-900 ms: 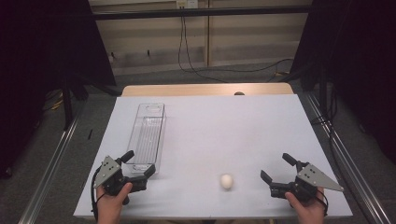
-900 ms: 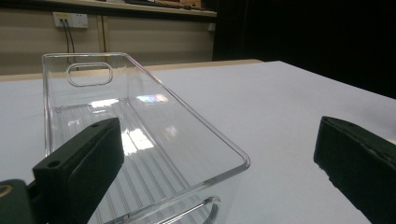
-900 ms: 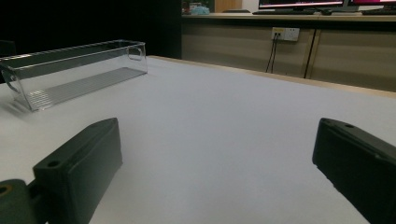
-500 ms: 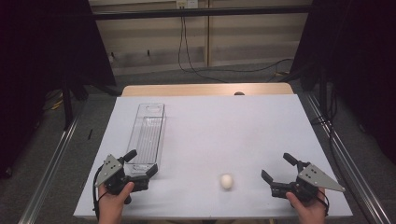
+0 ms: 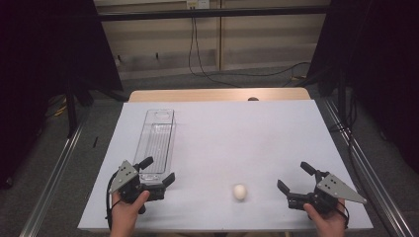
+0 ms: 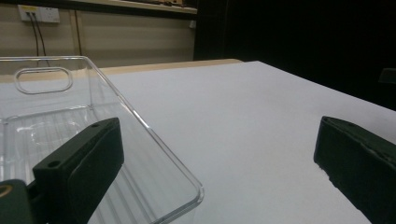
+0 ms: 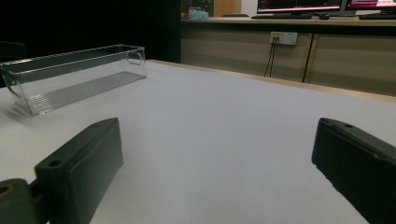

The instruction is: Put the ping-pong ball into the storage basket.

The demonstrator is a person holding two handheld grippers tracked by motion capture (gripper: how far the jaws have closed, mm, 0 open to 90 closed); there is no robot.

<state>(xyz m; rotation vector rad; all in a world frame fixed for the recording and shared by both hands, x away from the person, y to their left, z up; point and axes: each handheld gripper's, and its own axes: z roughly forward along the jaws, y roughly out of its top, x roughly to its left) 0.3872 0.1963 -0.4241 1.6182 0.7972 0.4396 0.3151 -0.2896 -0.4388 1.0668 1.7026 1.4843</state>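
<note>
Nothing has moved: both grippers' fingers stay spread, left gripper (image 5: 157, 170) straddling the clear bin's (image 5: 157, 138) near edge.

Lab recording bay, not a home. A white-covered table (image 5: 257, 128) was boxed in by black curtains (image 5: 44, 59) at both frame sides, with metal rails (image 5: 54, 173) along the grey floor. A wall socket (image 5: 196, 4) with hanging cables was seen top centre; monitors (image 7: 322, 4) were lit at the right gripper view's upper right.

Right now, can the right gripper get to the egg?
Probably yes. The right gripper is open, and only bare table lies between it and the egg to its left.
</note>
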